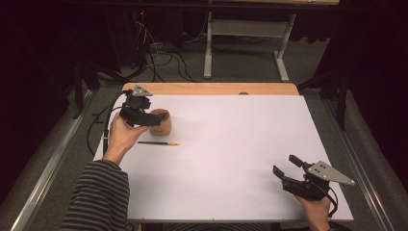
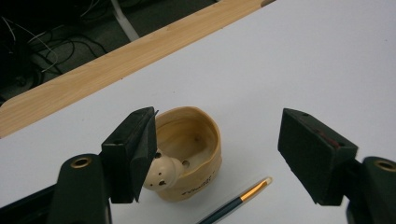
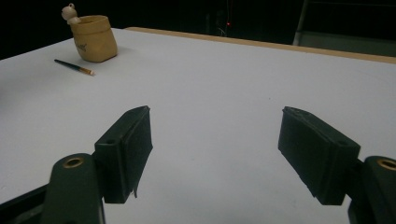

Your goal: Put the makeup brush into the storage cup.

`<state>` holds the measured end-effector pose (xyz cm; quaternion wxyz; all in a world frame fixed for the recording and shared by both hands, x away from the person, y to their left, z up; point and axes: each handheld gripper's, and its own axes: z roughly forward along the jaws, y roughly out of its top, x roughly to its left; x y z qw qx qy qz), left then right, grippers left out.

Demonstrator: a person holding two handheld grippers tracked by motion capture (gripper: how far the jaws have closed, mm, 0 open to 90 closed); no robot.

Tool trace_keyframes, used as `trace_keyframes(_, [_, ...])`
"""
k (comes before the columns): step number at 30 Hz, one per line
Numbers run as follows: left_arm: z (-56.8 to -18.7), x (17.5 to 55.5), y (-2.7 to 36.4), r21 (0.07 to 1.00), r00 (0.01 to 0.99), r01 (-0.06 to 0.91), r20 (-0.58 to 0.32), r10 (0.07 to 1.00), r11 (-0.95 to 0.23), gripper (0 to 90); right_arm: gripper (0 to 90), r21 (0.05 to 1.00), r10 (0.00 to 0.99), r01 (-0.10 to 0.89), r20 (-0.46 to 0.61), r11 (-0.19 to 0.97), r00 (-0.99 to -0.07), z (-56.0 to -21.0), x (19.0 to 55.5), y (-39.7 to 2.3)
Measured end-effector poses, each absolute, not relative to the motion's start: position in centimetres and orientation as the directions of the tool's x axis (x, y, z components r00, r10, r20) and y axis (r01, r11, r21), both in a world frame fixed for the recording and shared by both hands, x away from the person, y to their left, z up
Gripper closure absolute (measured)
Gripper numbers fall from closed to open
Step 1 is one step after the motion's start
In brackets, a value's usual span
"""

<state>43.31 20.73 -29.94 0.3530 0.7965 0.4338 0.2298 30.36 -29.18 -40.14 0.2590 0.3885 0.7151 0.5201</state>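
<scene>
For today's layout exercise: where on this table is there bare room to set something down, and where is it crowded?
The white table is bare across its middle and far right, between the pencil and the right gripper. It is crowded at the far left, where the left gripper hangs over the tan cup, with the pencil just in front.

1. Left gripper: held up at the far left of the table, jaws spread wide, tilted forward and down.
2. Left hand: wraps the gripper from below; forearm in a striped sleeve rises from the near left edge.
3. Right gripper: low at the near right corner, jaws wide apart, aimed toward the far left.
4. Right hand: grips it from the near side, grey plate on top.
</scene>
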Motion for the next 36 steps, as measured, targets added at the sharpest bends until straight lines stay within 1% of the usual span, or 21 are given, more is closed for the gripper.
trace_keyframes(22, [-29.95, 43.36, 20.49, 0.709, 0.550, 0.557, 0.076, 0.832, -0.433, 28.7, 27.7, 0.945, 0.825, 0.287, 0.035, 0.155, -0.563, -40.14, 30.36, -29.20])
trace_keyframes(36, [-30.07, 43.28, 20.72, 0.672, 0.566, 0.583, 0.067, 0.822, -0.456, 29.6, 27.7, 0.944, 0.827, 0.295, 0.043, 0.151, -0.560, -40.15, 30.33, -29.17])
